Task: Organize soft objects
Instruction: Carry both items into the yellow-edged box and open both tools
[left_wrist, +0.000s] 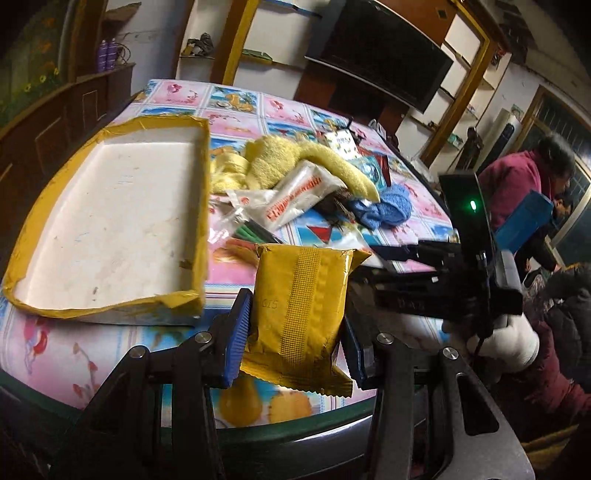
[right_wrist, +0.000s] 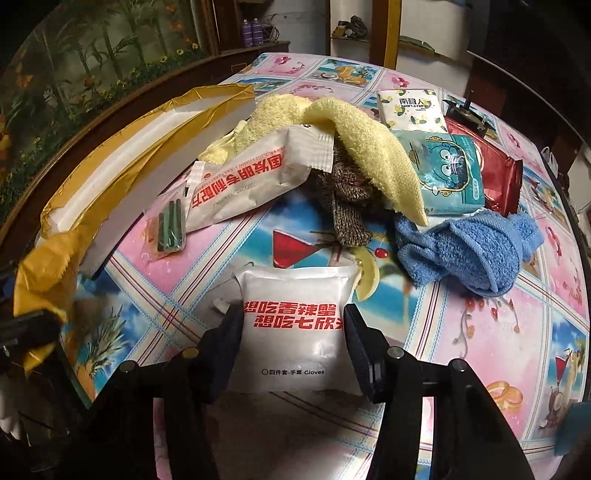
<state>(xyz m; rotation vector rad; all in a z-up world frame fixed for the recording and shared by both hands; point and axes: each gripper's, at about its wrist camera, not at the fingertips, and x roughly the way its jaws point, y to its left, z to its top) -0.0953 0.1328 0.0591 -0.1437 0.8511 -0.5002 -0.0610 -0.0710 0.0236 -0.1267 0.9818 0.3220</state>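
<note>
Grippers each hold a packet: the left gripper (left_wrist: 295, 328) has its jaws clamped on a yellow foil packet (left_wrist: 301, 314) just short of the foam tray (left_wrist: 110, 221), and the right gripper (right_wrist: 293, 339) pinches a white glove packet (right_wrist: 295, 328) above the table (right_wrist: 498, 332). The tray looks empty, so sorting has barely begun. Beyond, a yellow towel (right_wrist: 354, 136), blue cloth (right_wrist: 469, 251), knitted piece (right_wrist: 347, 206) and tissue packs (right_wrist: 447, 170) lie heaped, unsorted.
</note>
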